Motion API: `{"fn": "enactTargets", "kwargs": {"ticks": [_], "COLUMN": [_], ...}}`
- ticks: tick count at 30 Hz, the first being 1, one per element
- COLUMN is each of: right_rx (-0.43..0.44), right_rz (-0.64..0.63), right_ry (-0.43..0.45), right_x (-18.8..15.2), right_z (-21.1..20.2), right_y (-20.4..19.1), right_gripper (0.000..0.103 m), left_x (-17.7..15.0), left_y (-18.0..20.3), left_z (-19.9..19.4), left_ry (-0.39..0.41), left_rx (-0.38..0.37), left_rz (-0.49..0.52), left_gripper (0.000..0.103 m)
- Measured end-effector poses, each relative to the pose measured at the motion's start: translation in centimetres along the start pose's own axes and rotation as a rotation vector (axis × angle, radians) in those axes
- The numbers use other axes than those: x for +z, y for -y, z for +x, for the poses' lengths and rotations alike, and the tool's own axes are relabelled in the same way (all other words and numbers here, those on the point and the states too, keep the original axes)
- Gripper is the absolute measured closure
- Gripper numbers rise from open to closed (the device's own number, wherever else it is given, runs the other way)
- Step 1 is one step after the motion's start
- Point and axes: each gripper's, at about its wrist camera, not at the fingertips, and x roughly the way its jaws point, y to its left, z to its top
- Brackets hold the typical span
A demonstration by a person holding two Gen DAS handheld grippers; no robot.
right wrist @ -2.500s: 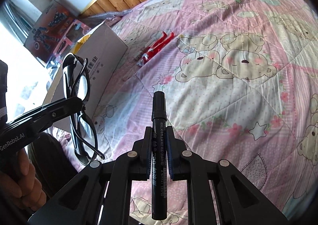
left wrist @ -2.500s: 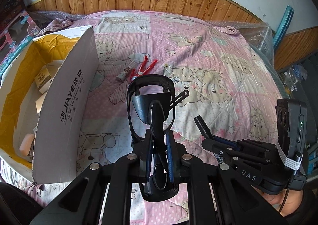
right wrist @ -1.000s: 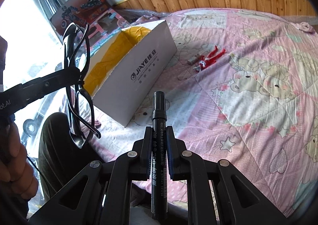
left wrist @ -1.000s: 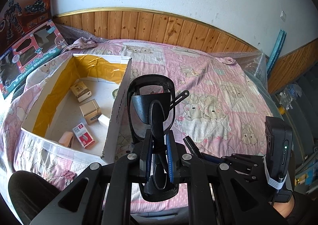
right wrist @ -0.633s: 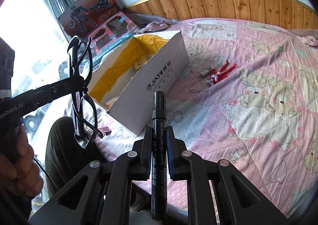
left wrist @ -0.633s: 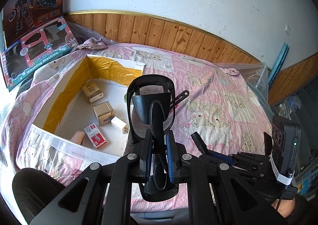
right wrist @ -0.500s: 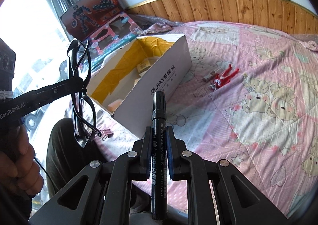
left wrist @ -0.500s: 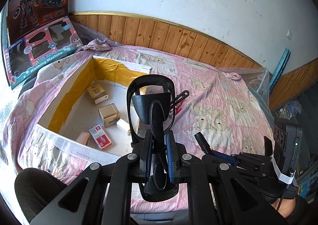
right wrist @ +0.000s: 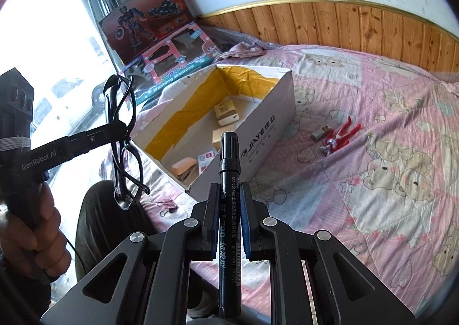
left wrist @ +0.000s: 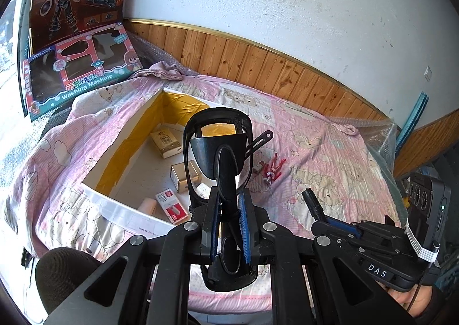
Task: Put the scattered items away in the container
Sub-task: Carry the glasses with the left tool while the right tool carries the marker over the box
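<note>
A white cardboard box with yellow-taped inner walls [right wrist: 266, 112] sits on a pink bear-print quilt [right wrist: 387, 153], wood-panelled wall [right wrist: 344, 23] behind it. Above the box, the left gripper [left wrist: 228, 204] grasps black-framed glasses [left wrist: 218, 153]; the right gripper [right wrist: 228, 210] grasps a black marker pen [right wrist: 228, 181]. A red toy figure [right wrist: 341, 134] lies right of the box.

The right gripper [right wrist: 228, 210] is clamping a black marker [right wrist: 228, 210] that is pointing toward the white box [right wrist: 258, 135] on the pink quilt [right wrist: 373, 181]. Left of the box, the left gripper [right wrist: 120, 130] is pinching folded black glasses [right wrist: 123, 141]. A red toy figure [right wrist: 341, 134] is lying right of the box, and a binder clip [right wrist: 169, 207] is sitting near its front corner.
</note>
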Motion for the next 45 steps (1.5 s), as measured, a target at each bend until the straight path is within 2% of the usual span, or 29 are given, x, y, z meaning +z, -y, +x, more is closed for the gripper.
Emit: {"fn": "enactTargets", "kwargs": {"ticks": [24,35,45], "right_rx": [0.048,0.054,0.026], "right_rz": [-0.089,-0.099,-0.122], "right_ry": [-0.007,0.001,0.007], "right_x": [5.1,8.5,12.3], "right_z": [3.6,5.3,7.7], "right_y": [-4.3,-4.5,-4.1], "right_gripper": [0.09,0.09,0.09], "left_x": [3.3,5.1,6.8], "left_y": [-6.2,-7.1,-7.4], "left_z": [0.9,3.4,6.2], "left_ry": [0.022,-0.001,-0.024], "left_rx": [0.052,0.054,0.053], "left_rz": [-0.063,-0.027,0.014], "left_gripper": [0.09,0.09,0.089]}}
